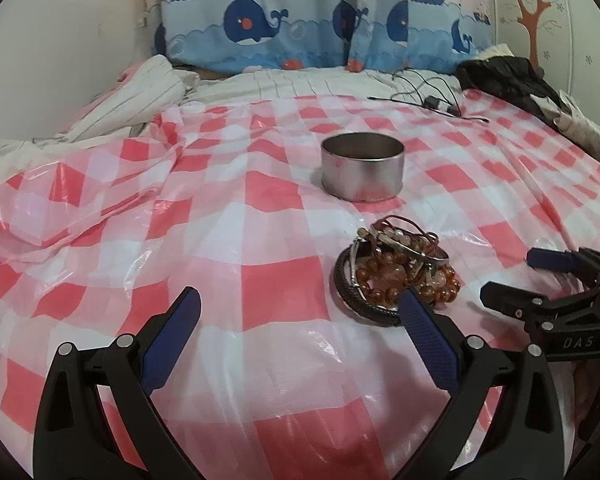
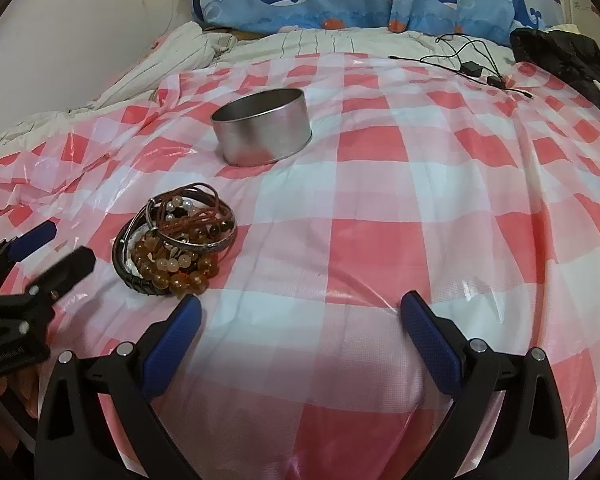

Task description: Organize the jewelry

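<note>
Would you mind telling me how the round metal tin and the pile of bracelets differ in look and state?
The metal tin is one plain silver cylinder, while the bracelet pile is a tangle of amber beads, dark cord and a metal bangle. The tin stands upright and open-topped; the bracelets lie flat, heaped on each other. The tin sits farther from both grippers than the pile. Both rest untouched on the checked cloth.

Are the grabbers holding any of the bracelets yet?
No. The left gripper and right gripper are both open and empty; the bracelets lie piled on the checked cloth.

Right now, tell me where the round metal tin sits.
The round metal tin stands upright and open on the red-checked plastic sheet, just beyond the bracelet pile, centre in the left wrist view.
</note>
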